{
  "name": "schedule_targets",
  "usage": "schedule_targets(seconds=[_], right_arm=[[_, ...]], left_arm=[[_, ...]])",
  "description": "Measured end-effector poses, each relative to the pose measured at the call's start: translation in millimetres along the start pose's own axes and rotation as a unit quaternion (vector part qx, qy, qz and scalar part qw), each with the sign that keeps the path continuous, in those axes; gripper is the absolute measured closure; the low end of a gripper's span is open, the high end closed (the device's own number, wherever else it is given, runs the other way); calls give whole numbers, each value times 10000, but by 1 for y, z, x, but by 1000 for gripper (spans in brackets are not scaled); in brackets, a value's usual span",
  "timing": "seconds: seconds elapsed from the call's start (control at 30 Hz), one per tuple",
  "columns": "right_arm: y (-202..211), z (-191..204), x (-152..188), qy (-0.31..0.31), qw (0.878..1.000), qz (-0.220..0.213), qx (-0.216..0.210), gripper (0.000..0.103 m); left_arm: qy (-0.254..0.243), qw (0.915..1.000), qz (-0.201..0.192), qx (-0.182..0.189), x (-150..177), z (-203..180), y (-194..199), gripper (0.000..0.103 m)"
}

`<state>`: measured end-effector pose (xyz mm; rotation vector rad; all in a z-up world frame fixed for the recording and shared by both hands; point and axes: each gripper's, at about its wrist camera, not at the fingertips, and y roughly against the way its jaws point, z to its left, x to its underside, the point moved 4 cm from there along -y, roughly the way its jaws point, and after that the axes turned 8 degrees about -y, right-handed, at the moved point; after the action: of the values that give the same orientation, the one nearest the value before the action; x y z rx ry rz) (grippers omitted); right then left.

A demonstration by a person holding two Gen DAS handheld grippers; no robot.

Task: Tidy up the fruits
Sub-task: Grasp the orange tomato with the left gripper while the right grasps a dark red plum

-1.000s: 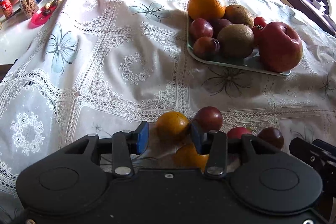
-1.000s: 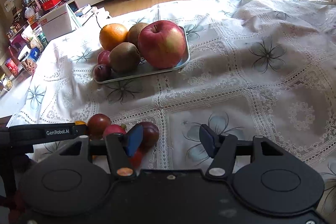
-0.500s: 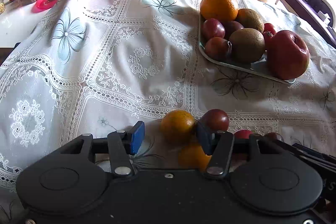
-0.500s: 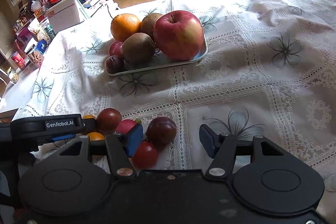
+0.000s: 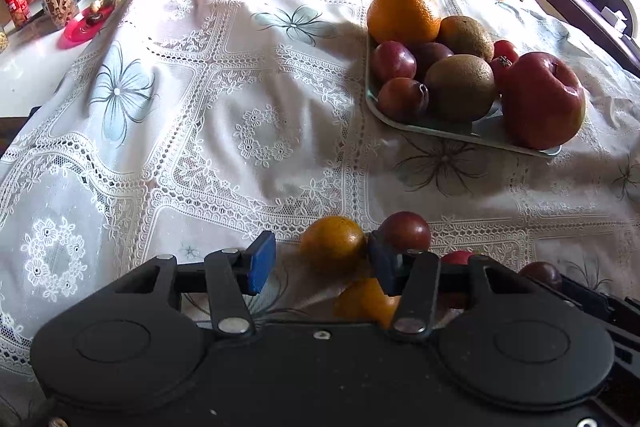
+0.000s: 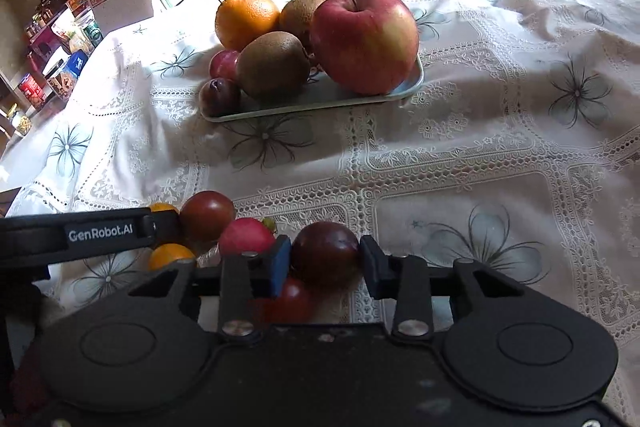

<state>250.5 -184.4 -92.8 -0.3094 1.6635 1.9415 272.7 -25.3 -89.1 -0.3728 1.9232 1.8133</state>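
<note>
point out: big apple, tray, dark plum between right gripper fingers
big apple [image 6: 364, 41], right wrist view, front skin.
tray [image 6: 304, 105], right wrist view, near rim.
dark plum [image 6: 325, 253], right wrist view, front face.

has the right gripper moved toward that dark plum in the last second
Yes. The right gripper went left and forward over the tablecloth: the dark plum, earlier by its left finger, now sits between the open jaws.

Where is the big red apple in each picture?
Left wrist view: the big red apple sits far right, on the near right end of the tray.
Right wrist view: the apple is upper middle, on the tray's right end.
Shared landmark: the large orange with a stem, at the tray's far left corner.
</note>
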Motion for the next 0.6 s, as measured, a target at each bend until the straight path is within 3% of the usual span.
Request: schedule_targets(seconds=[0.17, 0.27, 0.37, 0.6], right_arm=[[12, -17, 0, -327, 9992, -188, -120, 64], [15, -25, -2, -493, 9984, -209, -185, 64], [16, -29, -2, -606, 9978, -200, -198, 64], [21, -36, 4, -725, 9968, -182, -279, 64]], left_arm=[[15, 9999, 73, -79, -8, 0, -4, 45], [214, 9989, 243, 348, -13, 8, -8, 58], [347, 9978, 304, 476, -14, 13, -6, 58], [94, 9995, -45, 301, 1, 7, 28, 58]])
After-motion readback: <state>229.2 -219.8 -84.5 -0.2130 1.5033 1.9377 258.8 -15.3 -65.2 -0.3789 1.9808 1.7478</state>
